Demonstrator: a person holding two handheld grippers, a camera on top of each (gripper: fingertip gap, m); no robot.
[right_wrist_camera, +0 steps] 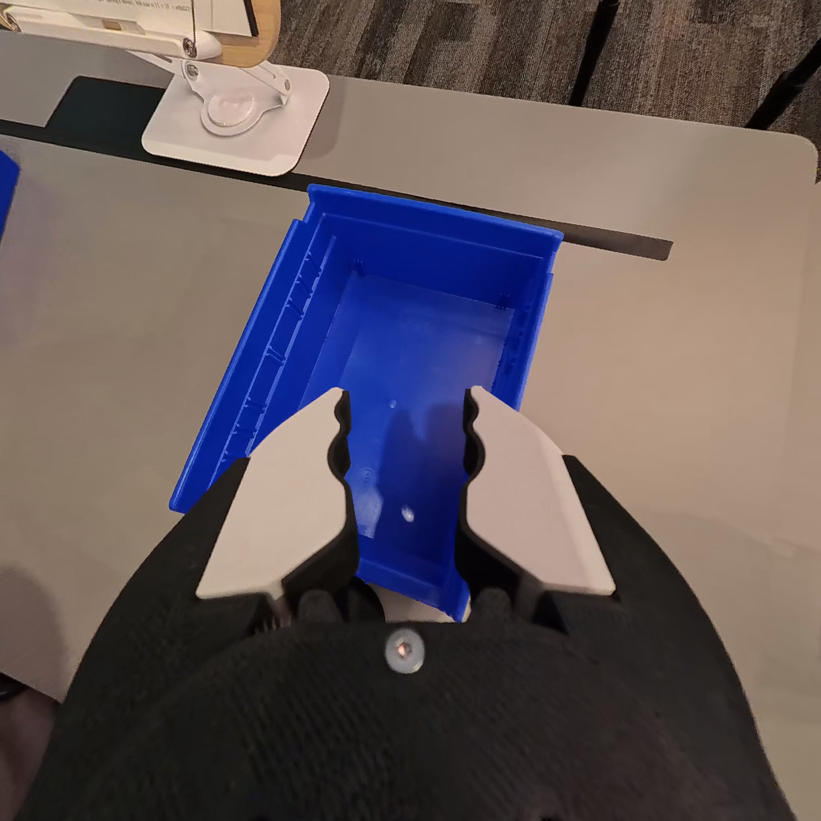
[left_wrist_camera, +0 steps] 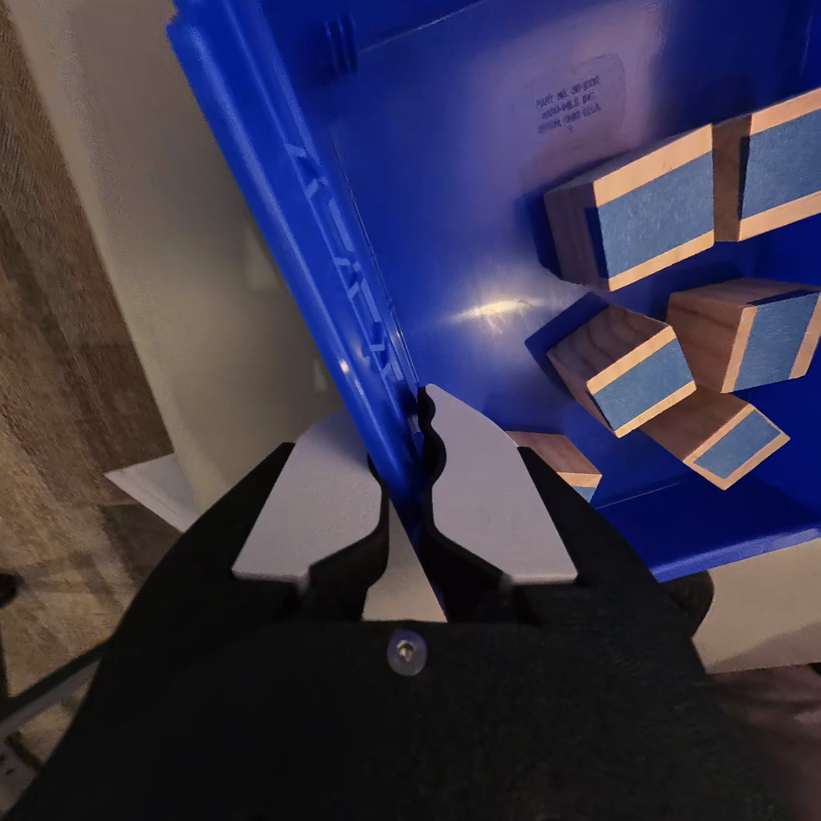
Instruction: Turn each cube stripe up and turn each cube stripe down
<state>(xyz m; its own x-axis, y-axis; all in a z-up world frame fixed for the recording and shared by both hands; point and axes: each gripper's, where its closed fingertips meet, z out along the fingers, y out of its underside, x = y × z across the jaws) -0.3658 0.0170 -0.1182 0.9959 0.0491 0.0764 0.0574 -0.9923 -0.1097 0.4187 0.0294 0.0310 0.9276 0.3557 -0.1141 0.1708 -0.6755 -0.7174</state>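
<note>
While the left tool [left_wrist_camera: 402, 448] clamps the bin wall [left_wrist_camera: 311, 249], wooden cubes [left_wrist_camera: 639, 386] show blue stripes; right tool [right_wrist_camera: 406, 402] gapes.

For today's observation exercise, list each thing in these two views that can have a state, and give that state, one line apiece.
Left gripper: shut on the bin wall.
Blue bin with cubes: tilted, gripped by its side wall.
Wooden cubes: loose inside, stripes facing the camera.
Right gripper: open, holding nothing.
Second blue bin: empty, flat on the table.
</note>
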